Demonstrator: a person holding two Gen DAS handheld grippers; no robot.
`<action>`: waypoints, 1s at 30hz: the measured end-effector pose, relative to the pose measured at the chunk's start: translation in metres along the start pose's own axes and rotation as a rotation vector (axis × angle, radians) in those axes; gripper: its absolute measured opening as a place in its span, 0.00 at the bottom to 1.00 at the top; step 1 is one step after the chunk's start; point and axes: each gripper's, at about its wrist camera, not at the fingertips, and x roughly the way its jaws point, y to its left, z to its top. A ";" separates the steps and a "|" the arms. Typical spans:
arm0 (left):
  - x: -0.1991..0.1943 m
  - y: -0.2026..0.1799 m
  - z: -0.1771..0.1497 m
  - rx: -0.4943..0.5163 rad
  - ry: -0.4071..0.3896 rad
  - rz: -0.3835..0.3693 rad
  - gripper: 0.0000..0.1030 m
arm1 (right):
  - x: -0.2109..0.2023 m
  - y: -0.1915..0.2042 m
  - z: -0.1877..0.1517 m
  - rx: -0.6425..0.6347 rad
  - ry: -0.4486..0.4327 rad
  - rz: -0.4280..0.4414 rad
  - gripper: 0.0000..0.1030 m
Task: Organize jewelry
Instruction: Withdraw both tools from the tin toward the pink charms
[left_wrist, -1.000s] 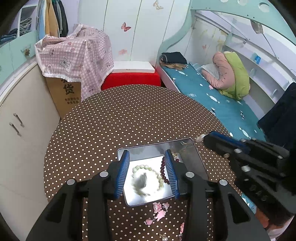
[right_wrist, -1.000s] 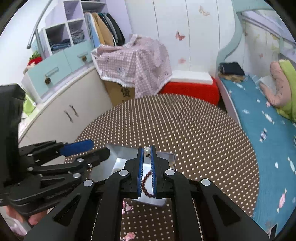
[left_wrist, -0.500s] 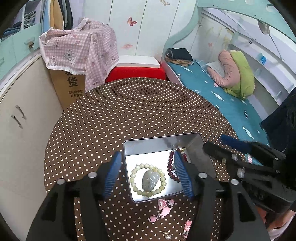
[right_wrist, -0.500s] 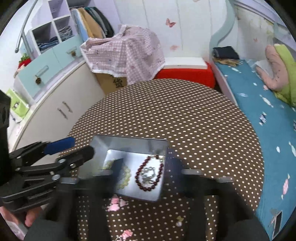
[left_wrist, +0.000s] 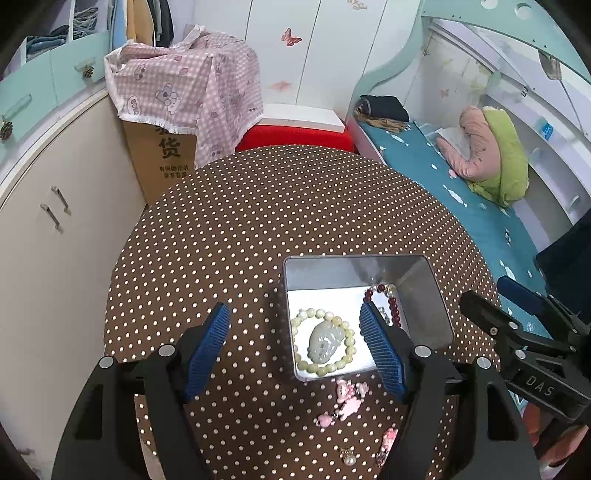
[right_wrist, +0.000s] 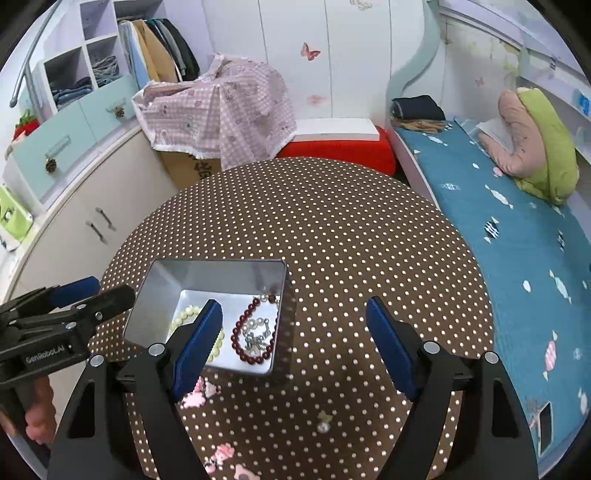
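A: Picking the next loose piece comes first, with both grippers spread wide and holding nothing. The left gripper (left_wrist: 295, 328) hangs over the front edge of the tin (left_wrist: 439, 314), and the right gripper (right_wrist: 293, 325) sits just beside it at 3 o'clock.

B: What's already in the tin?

A: The pale bead bracelet (left_wrist: 323, 341) with its grey-green pendant (left_wrist: 327, 341), and the dark red bracelet (right_wrist: 255, 332) around a silvery piece.

B: And what's loose?

A: Pink charms (left_wrist: 347, 400) lie on the dotted tablecloth (left_wrist: 258, 221) at 6 o'clock from the tin. A small pearl piece (right_wrist: 323, 424) lies nearer the right gripper; I can't make out what it is.

B: How would you go about it?

A: Come straight down, straddle one piece, and close low against the cloth so that nothing slides away. Carry it clear over the rim before letting go.
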 end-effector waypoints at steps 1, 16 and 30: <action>-0.002 0.000 -0.003 0.003 0.002 0.000 0.69 | -0.002 0.000 -0.002 -0.002 -0.001 0.001 0.75; -0.009 0.001 -0.054 0.026 0.066 0.004 0.69 | -0.010 -0.021 -0.043 0.014 0.046 -0.018 0.75; 0.033 -0.018 -0.092 0.076 0.222 -0.027 0.69 | 0.015 -0.042 -0.094 0.056 0.190 -0.050 0.75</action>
